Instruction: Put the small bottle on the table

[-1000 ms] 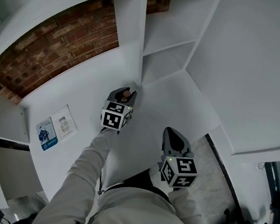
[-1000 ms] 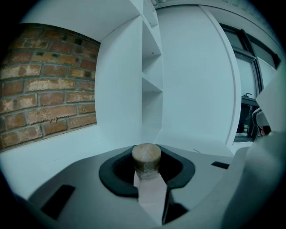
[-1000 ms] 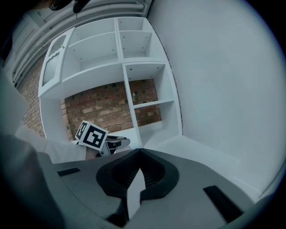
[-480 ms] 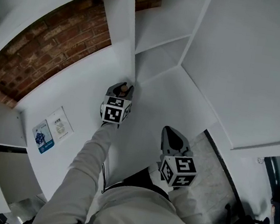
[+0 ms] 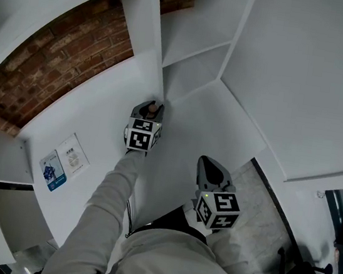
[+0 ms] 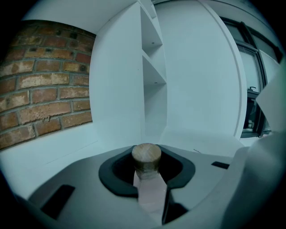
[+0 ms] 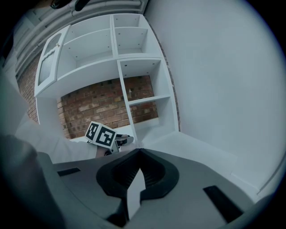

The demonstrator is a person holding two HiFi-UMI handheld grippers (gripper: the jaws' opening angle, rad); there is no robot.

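A small clear bottle (image 6: 149, 190) with a cork stopper (image 6: 146, 154) stands upright between the jaws of my left gripper (image 6: 147, 157), which is shut on its neck and body. From the head view, the cork (image 5: 153, 106) shows at the tip of the left gripper (image 5: 151, 107), held out over the white table (image 5: 185, 129) close to the shelf's upright panel. Whether the bottle's base touches the table is hidden. My right gripper (image 5: 209, 168) hangs nearer my body, shut, with nothing in it; its jaws (image 7: 139, 154) meet at the tips.
A white shelf unit (image 5: 192, 35) with open compartments rises at the table's far end against a brick wall (image 5: 55, 66). Two leaflets (image 5: 63, 161) lie on the table at the left. A white wall panel (image 5: 306, 82) borders the right side, with tiled floor (image 5: 256, 208) below.
The left gripper with the bottle has moved slightly forward toward the shelf's upright panel. The right gripper has stayed where it was.
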